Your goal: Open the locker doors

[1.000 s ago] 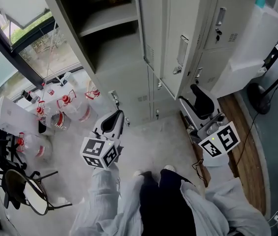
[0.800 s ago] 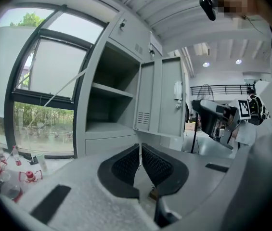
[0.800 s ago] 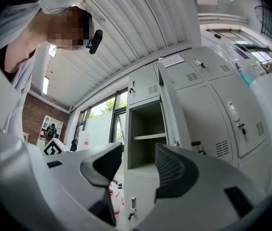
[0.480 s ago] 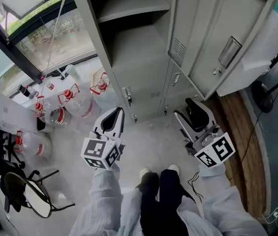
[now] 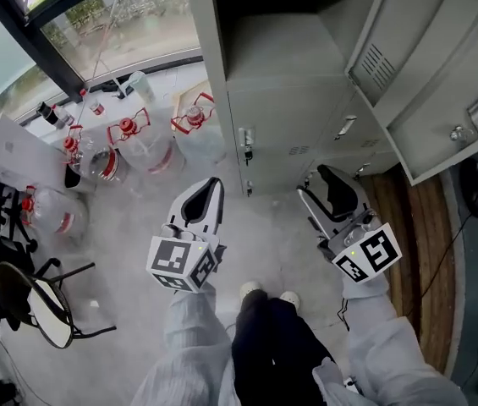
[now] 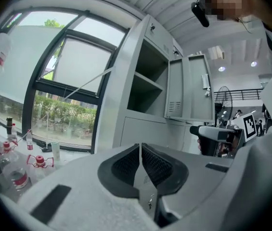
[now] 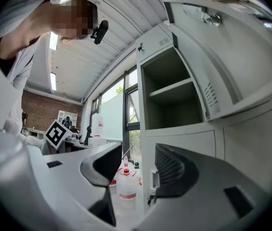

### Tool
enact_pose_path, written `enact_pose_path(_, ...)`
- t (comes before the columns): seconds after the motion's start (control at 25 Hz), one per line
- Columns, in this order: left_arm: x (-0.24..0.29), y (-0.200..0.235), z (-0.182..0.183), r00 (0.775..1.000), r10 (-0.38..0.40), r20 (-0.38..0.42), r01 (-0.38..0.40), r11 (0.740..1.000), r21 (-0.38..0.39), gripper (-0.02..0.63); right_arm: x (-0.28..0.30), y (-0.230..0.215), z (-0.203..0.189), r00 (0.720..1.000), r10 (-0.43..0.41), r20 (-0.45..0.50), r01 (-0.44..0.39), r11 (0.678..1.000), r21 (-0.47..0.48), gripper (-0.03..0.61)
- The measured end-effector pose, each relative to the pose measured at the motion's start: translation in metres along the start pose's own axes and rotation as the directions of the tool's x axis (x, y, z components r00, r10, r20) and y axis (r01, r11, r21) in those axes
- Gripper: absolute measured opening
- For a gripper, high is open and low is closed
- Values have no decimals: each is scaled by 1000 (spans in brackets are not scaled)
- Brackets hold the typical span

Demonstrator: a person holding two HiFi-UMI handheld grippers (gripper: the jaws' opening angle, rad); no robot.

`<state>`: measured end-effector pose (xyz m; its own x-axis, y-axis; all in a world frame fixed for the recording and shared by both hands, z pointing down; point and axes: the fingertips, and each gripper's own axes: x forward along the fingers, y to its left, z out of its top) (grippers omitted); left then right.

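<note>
Grey lower locker door (image 5: 285, 125) is sitting shut beyond me; I'm holding left claw (image 5: 209, 186) closed, right claw (image 5: 321, 184) parted, both empty.

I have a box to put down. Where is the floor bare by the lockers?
Bare floor: the strip before the lower locker doors, between the left gripper and right gripper. Crowded: jugs under the window, chair at far left.
</note>
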<state>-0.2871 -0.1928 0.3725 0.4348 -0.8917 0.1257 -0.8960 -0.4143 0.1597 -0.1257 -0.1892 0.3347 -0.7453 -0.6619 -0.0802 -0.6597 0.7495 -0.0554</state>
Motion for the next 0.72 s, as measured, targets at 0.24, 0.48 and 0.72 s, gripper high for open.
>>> enact_pose_path(0.24, 14, 28, -78, 998, 57, 31, -56, 998, -35, 18, 20, -7, -99, 998, 53, -22, -52, 998, 35, 202)
enact_pose_path(0.48, 33, 58, -165, 990, 134, 51, -126, 984, -129, 18, 36, -12, -196, 995, 83, -50, -77, 992, 103, 202)
enact_pose_path(0.72, 54, 82, -268, 985, 170, 33, -162, 972, -170, 18, 49, -20, -296, 989, 122, -82, -111, 985, 130, 202)
